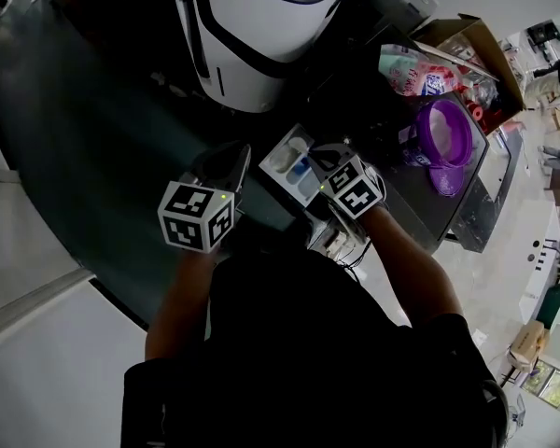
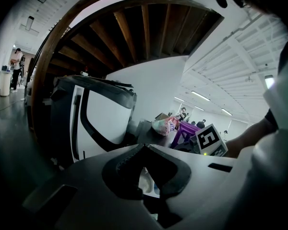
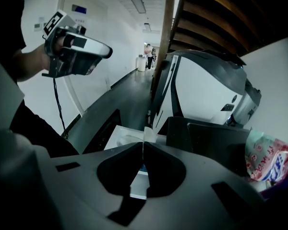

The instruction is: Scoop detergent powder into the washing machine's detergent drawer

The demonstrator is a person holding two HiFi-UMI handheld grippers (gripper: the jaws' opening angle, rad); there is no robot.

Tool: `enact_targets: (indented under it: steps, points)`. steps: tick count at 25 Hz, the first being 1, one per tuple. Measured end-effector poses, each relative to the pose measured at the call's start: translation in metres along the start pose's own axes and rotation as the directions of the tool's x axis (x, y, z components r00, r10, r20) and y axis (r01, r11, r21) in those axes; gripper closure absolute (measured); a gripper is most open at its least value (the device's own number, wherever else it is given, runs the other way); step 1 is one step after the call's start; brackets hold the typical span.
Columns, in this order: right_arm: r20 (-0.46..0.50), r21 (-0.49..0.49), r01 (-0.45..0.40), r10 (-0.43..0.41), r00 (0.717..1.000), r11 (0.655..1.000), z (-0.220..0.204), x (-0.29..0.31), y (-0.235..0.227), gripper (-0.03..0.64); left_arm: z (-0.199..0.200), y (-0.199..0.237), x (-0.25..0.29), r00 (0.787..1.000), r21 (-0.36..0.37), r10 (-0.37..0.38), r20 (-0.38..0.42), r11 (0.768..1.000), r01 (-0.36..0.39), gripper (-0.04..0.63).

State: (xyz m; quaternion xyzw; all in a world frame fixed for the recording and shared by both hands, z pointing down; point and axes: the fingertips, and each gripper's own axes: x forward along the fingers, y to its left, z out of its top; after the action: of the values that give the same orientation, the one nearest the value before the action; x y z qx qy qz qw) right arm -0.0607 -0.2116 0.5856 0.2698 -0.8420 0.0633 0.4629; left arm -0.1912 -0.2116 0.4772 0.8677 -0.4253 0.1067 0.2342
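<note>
Detergent drawer (image 1: 294, 163), white and pulled open, juts out at the near left corner of a dark surface (image 1: 401, 194) beside a white washing machine (image 1: 252, 35). Both handheld grippers hover just above it. The left gripper (image 2: 144, 145) has its jaws closed together on nothing. The right gripper (image 3: 143, 143) is likewise closed, with a thin pale sliver at its tips that may be part of the drawer. A purple basin (image 1: 445, 131) sits toward the surface's right edge. A detergent bag (image 1: 409, 71) lies at the far edge, next to a cardboard box (image 1: 467, 40).
</note>
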Motion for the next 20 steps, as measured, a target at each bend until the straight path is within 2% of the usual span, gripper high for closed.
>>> enact_targets:
  steps: [7, 20]
  points:
    - [-0.047, -0.152, 0.049, -0.057, 0.997, 0.987, 0.005, -0.003, 0.007, 0.597, 0.007, -0.001, -0.008, 1.0, 0.014, -0.009, 0.012, 1.0, 0.009, 0.586]
    - [-0.076, -0.303, 0.114, -0.143, 0.987, 0.946, 0.003, -0.003, 0.004, 0.597, 0.007, -0.001, -0.012, 1.0, 0.012, -0.024, 0.018, 1.0, 0.023, 0.588]
